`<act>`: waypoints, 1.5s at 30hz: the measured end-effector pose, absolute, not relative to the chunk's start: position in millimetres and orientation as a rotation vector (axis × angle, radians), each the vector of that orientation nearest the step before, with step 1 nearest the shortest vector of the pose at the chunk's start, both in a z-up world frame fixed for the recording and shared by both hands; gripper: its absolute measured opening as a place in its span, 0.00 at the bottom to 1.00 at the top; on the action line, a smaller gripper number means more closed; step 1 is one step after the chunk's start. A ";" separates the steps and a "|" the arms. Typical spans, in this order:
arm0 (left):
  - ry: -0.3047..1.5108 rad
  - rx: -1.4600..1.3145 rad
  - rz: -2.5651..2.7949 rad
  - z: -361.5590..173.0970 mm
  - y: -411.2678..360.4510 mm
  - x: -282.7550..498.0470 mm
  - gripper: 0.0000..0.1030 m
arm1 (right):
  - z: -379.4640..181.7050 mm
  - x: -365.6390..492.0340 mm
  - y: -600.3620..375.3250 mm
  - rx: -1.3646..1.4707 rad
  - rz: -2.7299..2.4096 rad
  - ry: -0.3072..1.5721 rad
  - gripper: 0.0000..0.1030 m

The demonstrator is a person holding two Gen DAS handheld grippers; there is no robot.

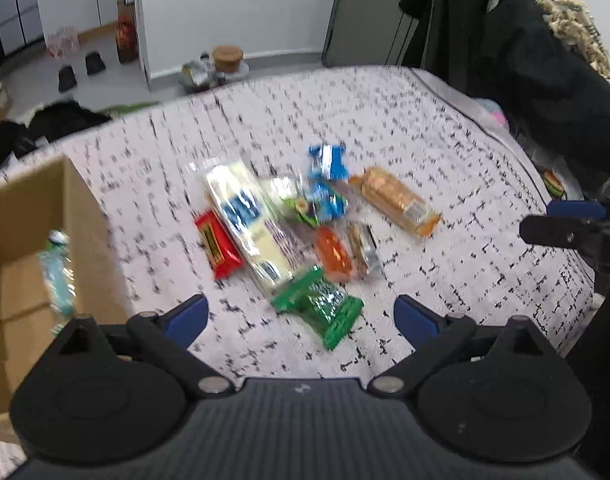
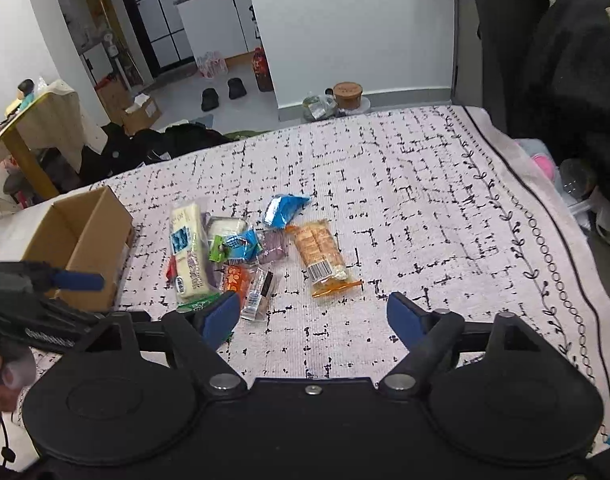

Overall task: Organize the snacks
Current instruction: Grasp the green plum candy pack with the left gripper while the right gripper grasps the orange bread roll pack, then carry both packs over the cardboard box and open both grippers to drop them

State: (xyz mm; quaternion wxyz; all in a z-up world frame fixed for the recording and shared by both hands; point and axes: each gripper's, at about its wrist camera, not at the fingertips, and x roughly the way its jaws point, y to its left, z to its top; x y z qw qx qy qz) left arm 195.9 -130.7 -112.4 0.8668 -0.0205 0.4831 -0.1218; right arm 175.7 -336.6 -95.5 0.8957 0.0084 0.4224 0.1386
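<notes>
A heap of snack packets lies on a patterned cloth. Among them are a long pale cracker pack, a red bar, a green packet, blue packets and an orange-wrapped biscuit pack. My left gripper hangs open just above the green packet, which lies between its blue fingertips without touching them. My right gripper is open over bare cloth, below the biscuit pack. A cardboard box at the left holds one pale blue-green packet.
The box stands at the cloth's left edge. The other gripper and a hand show at the left of the right wrist view. Dark coats hang at the right. Floor clutter and a cork-lidded jar lie beyond the far edge.
</notes>
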 end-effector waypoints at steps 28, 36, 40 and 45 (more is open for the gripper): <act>1.276 -0.169 -0.284 -176.5 -132.2 253.8 0.28 | -174.5 258.7 -309.6 -0.201 0.364 0.933 0.68; 1.250 -0.238 -0.323 -171.3 -109.1 257.3 0.28 | -198.0 282.3 -303.4 -0.296 0.390 0.998 0.63; 1.242 -0.227 -0.310 -172.5 -107.1 262.9 0.28 | -199.0 287.3 -301.3 -0.303 0.400 0.987 0.48; 1.244 -0.231 -0.294 -175.8 -114.9 262.4 0.28 | -194.0 294.4 -301.7 -0.268 0.393 1.007 0.35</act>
